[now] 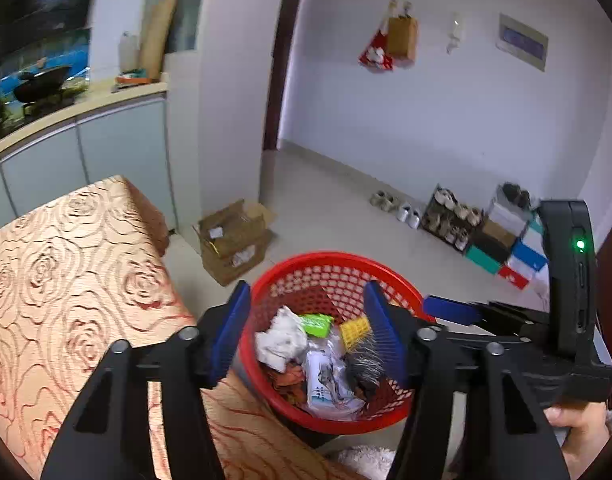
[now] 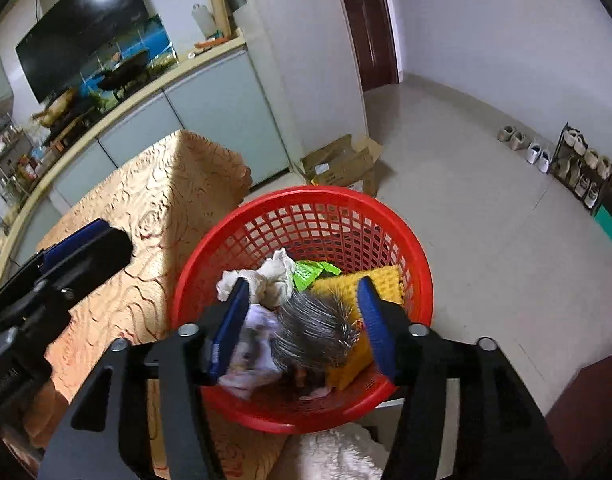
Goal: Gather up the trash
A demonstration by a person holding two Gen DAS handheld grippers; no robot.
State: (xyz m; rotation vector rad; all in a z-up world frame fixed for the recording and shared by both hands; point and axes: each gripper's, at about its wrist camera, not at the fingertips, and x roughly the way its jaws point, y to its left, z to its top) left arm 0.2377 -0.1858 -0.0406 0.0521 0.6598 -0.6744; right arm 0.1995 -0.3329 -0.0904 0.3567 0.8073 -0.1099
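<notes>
Mostly light, soft scraps — crumpled tissue (image 2: 265,280), green wrapper (image 2: 312,272), yellow sponge (image 2: 382,284) — lie in the red basket (image 2: 420,264) beside the worktop (image 2: 161,216); my left tool (image 1: 306,328) and right tool (image 2: 301,320) hover apart, empty; I'd pinch folds.

Left tongs (image 1: 308,330) gape above red basket (image 1: 390,272); crumpled tissue (image 1: 281,336) inside.

No legible text, labels or numbers.

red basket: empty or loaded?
Loaded. The red basket holds a crumpled tissue, green wrapper, yellow sponge and more, below its rim.
</notes>
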